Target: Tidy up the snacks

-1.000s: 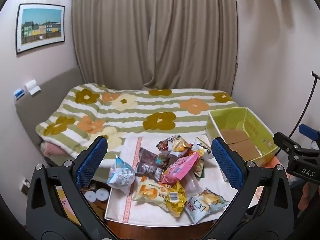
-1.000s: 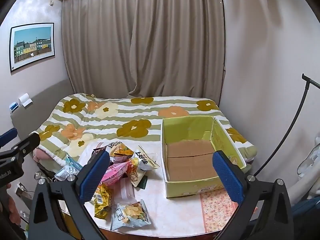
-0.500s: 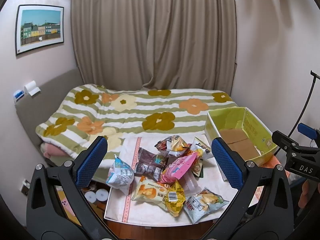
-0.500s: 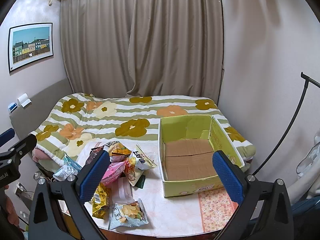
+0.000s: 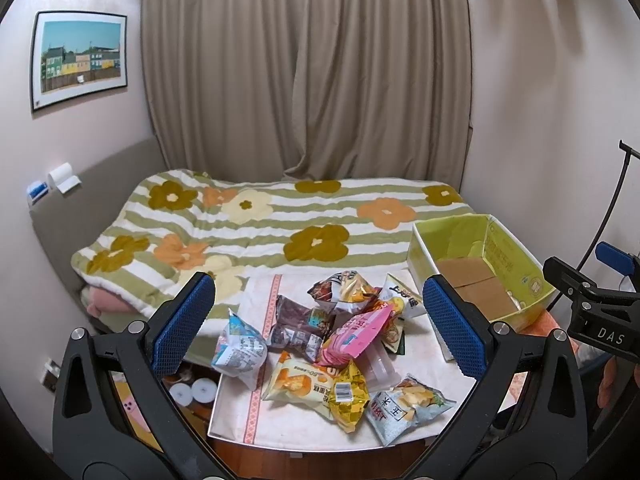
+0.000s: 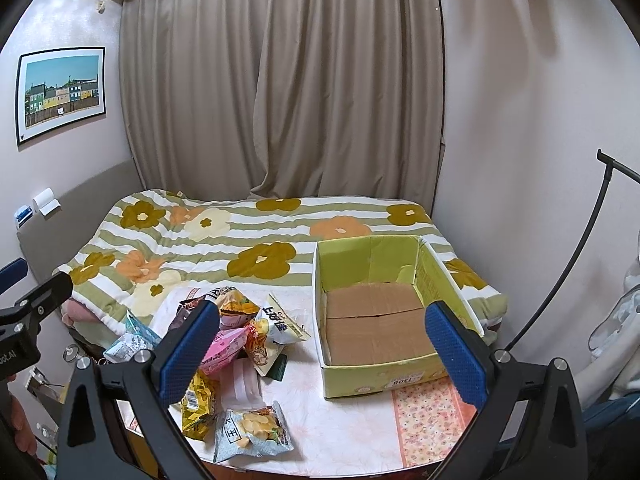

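A pile of snack bags lies on the white table: a pink bag [image 5: 354, 330], a dark purple bag [image 5: 298, 322], a yellow-orange bag [image 5: 298, 386], a blue-white bag [image 5: 240, 350] and a grey chips bag [image 5: 404, 406], which also shows in the right wrist view [image 6: 250, 432]. A green cardboard box [image 6: 384, 372] with a brown bottom stands empty at the table's right; its wall shows in the left wrist view [image 5: 516, 264]. My left gripper [image 5: 318, 330] is open above the pile. My right gripper [image 6: 322, 350] is open in front of the box.
The table [image 6: 332, 428] has a pink flowered mat [image 6: 432, 420] at its right front. Behind it is a bed with a flowered green-striped blanket [image 5: 280, 216]. Curtains and walls close the back. A black stand [image 6: 560, 280] leans at the right.
Both grippers have drifted slightly; the view shifts a little. Nothing was taken hold of, and the snacks and box have not moved.
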`<act>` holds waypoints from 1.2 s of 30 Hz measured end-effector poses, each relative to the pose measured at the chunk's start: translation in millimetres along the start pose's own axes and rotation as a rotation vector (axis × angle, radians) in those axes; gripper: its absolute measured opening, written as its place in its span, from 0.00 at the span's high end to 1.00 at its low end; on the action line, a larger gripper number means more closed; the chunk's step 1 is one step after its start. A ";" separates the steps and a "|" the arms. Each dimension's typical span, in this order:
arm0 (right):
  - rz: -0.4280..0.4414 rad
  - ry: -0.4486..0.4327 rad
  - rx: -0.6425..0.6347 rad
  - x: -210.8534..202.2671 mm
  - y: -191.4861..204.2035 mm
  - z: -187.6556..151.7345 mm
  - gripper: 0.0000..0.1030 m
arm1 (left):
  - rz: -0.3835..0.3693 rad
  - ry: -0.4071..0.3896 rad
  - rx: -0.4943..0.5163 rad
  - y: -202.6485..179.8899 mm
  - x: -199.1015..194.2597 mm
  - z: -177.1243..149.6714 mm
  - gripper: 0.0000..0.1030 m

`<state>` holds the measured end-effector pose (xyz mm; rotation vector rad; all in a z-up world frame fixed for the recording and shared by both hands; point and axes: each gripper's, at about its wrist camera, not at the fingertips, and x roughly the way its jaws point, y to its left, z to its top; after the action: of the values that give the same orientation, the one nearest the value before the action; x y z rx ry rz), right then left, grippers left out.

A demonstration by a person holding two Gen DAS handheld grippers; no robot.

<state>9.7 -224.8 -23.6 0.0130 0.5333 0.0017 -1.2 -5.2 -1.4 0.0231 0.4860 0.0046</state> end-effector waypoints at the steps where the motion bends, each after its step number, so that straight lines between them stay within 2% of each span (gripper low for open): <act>1: 0.000 0.000 0.000 0.2 0.1 0.3 0.01 | 0.000 0.000 0.001 -0.3 -0.1 0.0 0.00; 36: 0.001 -0.003 0.001 -0.3 0.0 -0.6 0.01 | -0.006 0.017 0.000 3.3 1.3 -1.2 0.00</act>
<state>9.1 -224.7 -23.9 0.0148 0.5306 0.0027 -0.6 -1.8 -2.9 0.0215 0.5030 -0.0009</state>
